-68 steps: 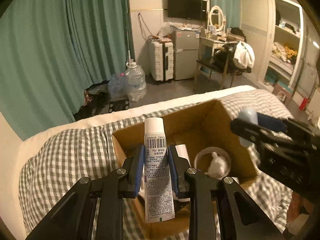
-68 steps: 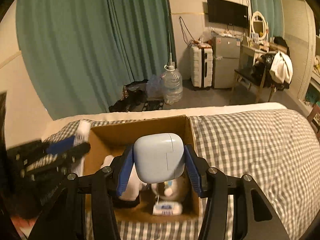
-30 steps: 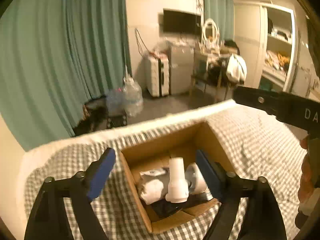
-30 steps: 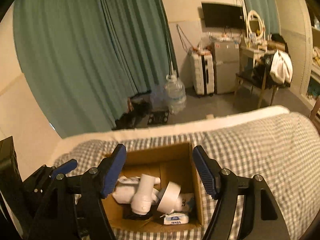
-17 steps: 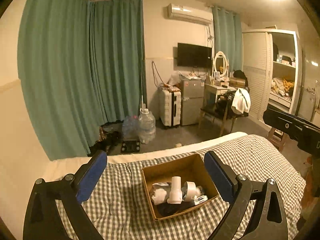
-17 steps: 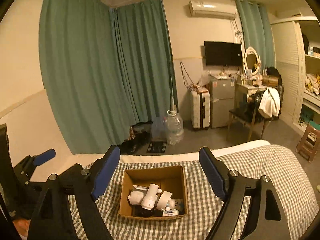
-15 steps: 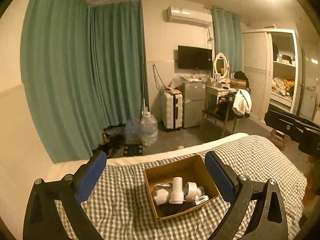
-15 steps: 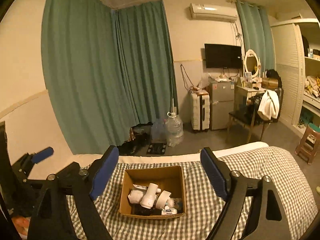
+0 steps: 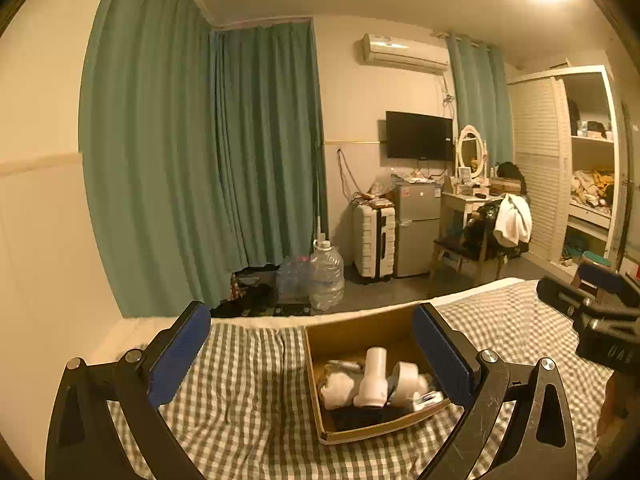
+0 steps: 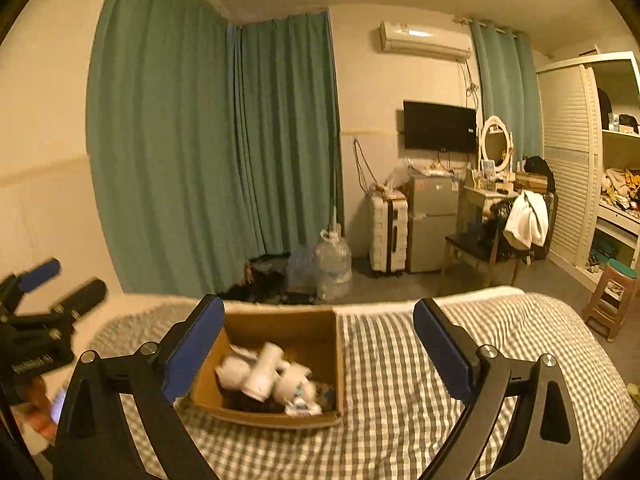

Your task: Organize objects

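I see a brown cardboard box [image 9: 352, 336] holding white bottles [image 9: 374, 376] on dark stuff. Bed cover [image 9: 248, 400] is grey-and-white check. My left gripper [image 9: 312, 354] has a black frame with blue pads on the fingers [image 9: 180, 352]; my right gripper [image 10: 318, 354] is coloured the same. Curtains [image 9: 200, 160] are teal, walls cream, TV [image 9: 419, 136] black, suitcase [image 9: 374, 240] white.

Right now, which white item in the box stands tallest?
The white capped tube, mid cardboard box; it rises above the fluffy white lump and tape roll flanking it.
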`<state>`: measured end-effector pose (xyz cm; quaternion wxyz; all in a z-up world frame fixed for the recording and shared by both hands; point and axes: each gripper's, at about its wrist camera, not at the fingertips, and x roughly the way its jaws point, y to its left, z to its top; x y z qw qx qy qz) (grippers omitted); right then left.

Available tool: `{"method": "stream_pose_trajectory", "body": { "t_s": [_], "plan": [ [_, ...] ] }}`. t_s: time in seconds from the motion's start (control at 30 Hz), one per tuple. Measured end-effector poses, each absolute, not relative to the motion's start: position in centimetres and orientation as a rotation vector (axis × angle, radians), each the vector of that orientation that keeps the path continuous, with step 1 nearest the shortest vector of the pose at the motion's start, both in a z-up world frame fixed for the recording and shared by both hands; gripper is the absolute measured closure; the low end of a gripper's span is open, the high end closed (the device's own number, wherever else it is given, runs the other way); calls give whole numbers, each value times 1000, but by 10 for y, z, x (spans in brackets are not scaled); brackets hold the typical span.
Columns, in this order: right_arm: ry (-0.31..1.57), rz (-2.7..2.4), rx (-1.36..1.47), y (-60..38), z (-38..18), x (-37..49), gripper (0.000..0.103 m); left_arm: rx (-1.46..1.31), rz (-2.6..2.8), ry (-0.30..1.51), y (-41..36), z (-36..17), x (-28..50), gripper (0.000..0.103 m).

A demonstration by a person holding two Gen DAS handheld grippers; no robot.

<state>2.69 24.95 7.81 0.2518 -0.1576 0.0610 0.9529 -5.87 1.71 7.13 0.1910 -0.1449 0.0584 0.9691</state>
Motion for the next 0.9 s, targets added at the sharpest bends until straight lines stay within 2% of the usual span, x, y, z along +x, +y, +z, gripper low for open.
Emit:
{"method": "stream_pose_trajectory", "body": {
  "t_s": [0.23, 0.37, 0.47, 0.7, 0.9],
  "plan": [
    [219, 2580, -558, 271, -9, -10, 7, -507, 2723, 184, 32, 11, -88, 0],
    [187, 2546, -608, 276, -45, -23, 7, -592, 2703, 224, 40, -27, -94, 0],
    [202, 2538, -624, 278, -59, -25, 7, -612, 2703, 264, 42, -46, -91, 0],
    [193, 2529, -615, 272, -65, -22, 7, -638, 2694, 212, 36, -47, -93, 0],
    [221, 2520, -613, 273, -67, -18, 7, -647, 2695, 240, 39, -50, -93, 0]
  ]
}}
